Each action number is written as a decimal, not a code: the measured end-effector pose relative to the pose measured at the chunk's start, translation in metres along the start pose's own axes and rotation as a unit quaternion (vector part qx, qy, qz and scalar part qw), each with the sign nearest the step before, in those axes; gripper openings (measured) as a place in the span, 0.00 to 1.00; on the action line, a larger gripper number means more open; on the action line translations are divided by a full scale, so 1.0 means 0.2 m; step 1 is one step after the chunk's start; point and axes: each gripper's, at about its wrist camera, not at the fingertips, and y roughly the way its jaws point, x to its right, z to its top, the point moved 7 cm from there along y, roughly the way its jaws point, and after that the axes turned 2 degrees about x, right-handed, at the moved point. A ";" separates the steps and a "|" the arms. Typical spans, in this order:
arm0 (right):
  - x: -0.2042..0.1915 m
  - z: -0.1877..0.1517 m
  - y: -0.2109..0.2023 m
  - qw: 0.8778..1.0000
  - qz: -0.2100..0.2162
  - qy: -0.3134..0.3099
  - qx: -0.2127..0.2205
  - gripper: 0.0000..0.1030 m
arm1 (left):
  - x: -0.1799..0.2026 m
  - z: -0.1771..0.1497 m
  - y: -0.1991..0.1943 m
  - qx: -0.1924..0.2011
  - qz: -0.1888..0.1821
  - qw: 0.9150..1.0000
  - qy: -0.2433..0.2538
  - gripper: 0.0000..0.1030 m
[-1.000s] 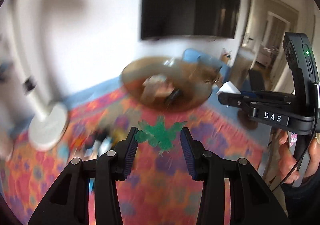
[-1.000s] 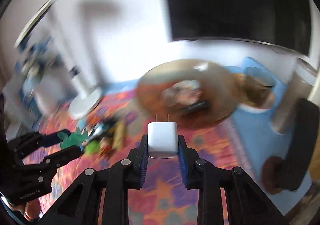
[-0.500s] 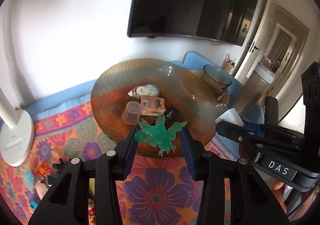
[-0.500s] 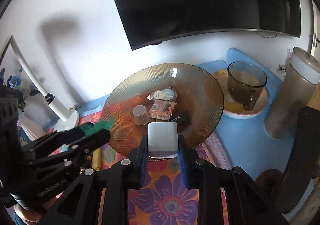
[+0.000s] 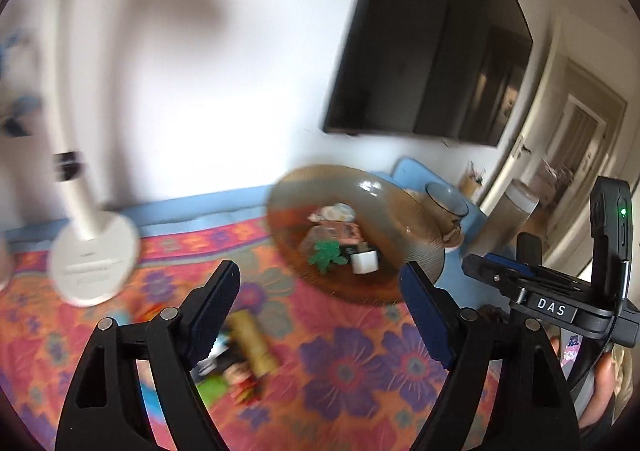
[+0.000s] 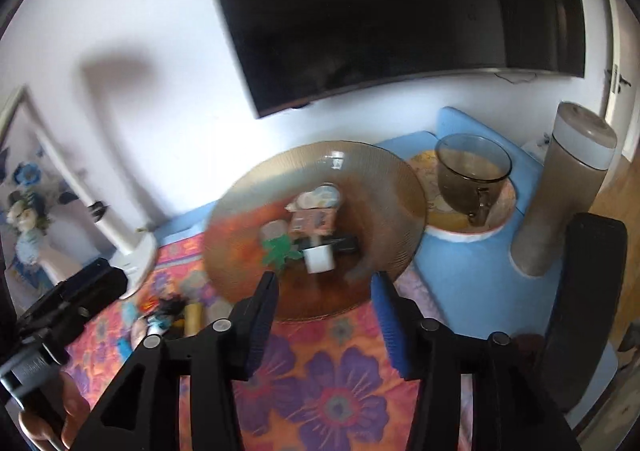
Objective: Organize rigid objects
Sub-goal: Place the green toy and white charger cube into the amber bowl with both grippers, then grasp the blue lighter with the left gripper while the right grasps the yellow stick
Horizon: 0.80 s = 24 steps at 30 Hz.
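Both jaws opening, empty. In the dish (image 6: 384,171), the charger (image 6: 319,259), at 3 o'clock of the green toy (image 6: 280,249), looks light, stiff, slick; grip its flat sides.

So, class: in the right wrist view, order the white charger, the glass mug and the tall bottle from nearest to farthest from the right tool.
1. White charger, in the amber dish, straight ahead.
2. Glass mug, right, on a plate.
3. Tall bottle, far right.

bright daylight, motion blur, fisheye warp, dark corners.
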 end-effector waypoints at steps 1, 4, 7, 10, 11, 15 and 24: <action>-0.07 -0.01 -0.04 1.000 0.010 -0.011 0.003 0.46 | -0.03 -0.01 -0.06 0.006 0.008 1.000 -0.004 0.79; -0.31 -0.07 -0.15 0.997 0.048 -0.050 0.013 0.47 | -0.14 -0.04 -0.32 0.037 0.026 0.999 -0.022 0.79; -0.50 -0.14 -0.19 0.994 0.076 -0.078 0.018 0.54 | -0.29 -0.14 -0.57 0.081 0.038 0.995 -0.052 0.87; -0.65 -0.27 -0.14 0.991 0.086 -0.102 -0.004 0.55 | -0.47 -0.30 -0.71 0.081 0.095 0.988 -0.090 0.89; -0.70 -0.34 -0.11 0.989 0.099 -0.104 -0.024 0.55 | -0.51 -0.36 -0.71 0.065 0.116 0.986 -0.103 0.89; -0.78 -0.49 -0.06 0.987 0.106 -0.113 -0.053 0.55 | -0.66 -0.67 -0.72 0.002 0.188 0.966 -0.176 0.89; -0.77 -0.57 -0.11 0.988 0.083 -0.119 -0.060 0.56 | -0.58 -0.79 -0.60 -0.032 0.159 0.973 -0.167 0.88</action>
